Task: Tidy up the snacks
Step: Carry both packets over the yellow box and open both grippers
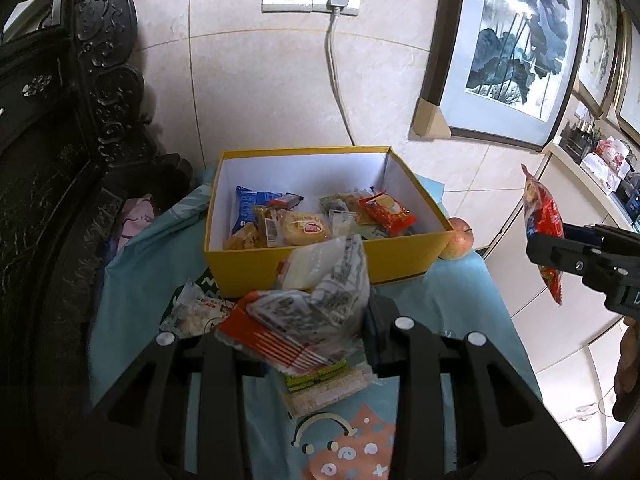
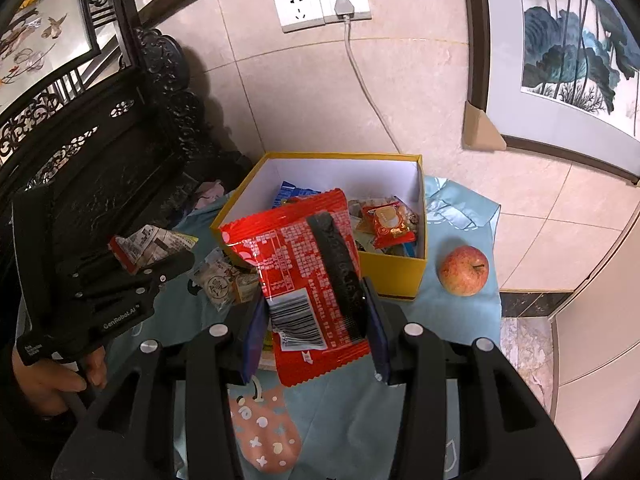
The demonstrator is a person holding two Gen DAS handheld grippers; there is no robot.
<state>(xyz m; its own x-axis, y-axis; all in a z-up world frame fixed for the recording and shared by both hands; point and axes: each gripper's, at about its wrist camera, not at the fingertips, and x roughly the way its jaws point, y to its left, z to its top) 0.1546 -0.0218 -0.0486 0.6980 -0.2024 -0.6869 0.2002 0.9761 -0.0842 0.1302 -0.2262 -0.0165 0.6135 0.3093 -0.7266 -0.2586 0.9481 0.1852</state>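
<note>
The right tool [image 2: 316,332] grips a red barcoded snack packet [image 2: 304,276] just short of the yellow box [image 2: 400,272]. The left tool [image 2: 138,270], marked "GenRobot.AI", clamps a print-covered wrapper [image 1: 320,304].

Blue cloth-covered table [image 1: 460,300], yellow box [image 1: 320,264], apple [image 2: 464,270], loose snack packets [image 1: 196,312]

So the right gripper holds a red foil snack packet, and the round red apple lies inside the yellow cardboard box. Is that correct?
Not quite: the round red apple lies on the blue cloth beside the yellow cardboard box, as the right wrist view shows. The right gripper does hold the red foil snack packet.
</note>
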